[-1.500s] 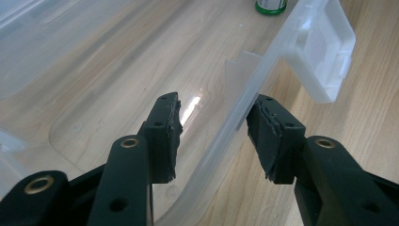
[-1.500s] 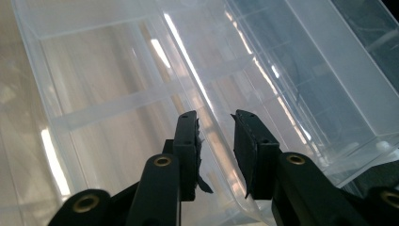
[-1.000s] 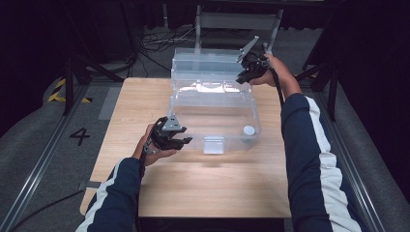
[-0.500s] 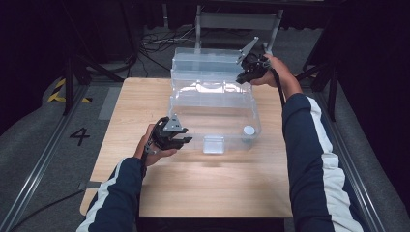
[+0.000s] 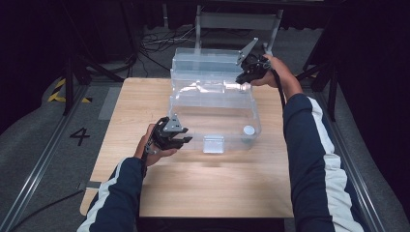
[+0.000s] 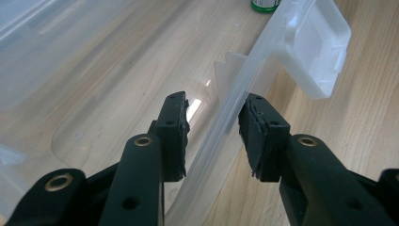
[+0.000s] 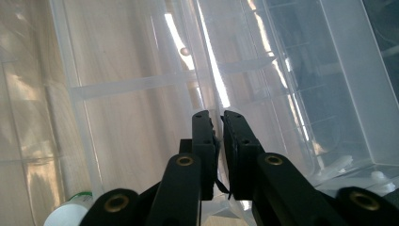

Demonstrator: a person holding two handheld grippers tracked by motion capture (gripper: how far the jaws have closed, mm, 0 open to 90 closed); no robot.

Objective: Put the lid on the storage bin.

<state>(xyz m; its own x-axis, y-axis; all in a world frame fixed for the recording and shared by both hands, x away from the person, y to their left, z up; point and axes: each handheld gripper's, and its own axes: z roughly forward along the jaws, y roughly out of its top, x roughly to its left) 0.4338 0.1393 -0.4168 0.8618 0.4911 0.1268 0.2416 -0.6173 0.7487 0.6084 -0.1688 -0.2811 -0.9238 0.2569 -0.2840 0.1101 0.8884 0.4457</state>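
Note:
A clear plastic storage box (image 5: 193,126) stands on the wooden table with its lid (image 5: 203,60) raised behind it. My left gripper (image 5: 183,140) is at the box's front left. Its jaws (image 6: 214,106) straddle the front rim (image 6: 235,101) with the pads against it, having closed within the last second. My right gripper (image 5: 241,79) is at the back right corner. Its jaws (image 7: 219,115) have just been closing and now pinch a thin clear lid edge (image 7: 211,75). A small bottle with a white cap (image 5: 248,130) stands inside the box at the front right.
A white latch flap (image 5: 213,144) hangs from the middle of the box's front wall, to the right of my left gripper. Bare tabletop (image 5: 212,188) lies in front of the box. A metal frame (image 5: 237,21) stands behind the table.

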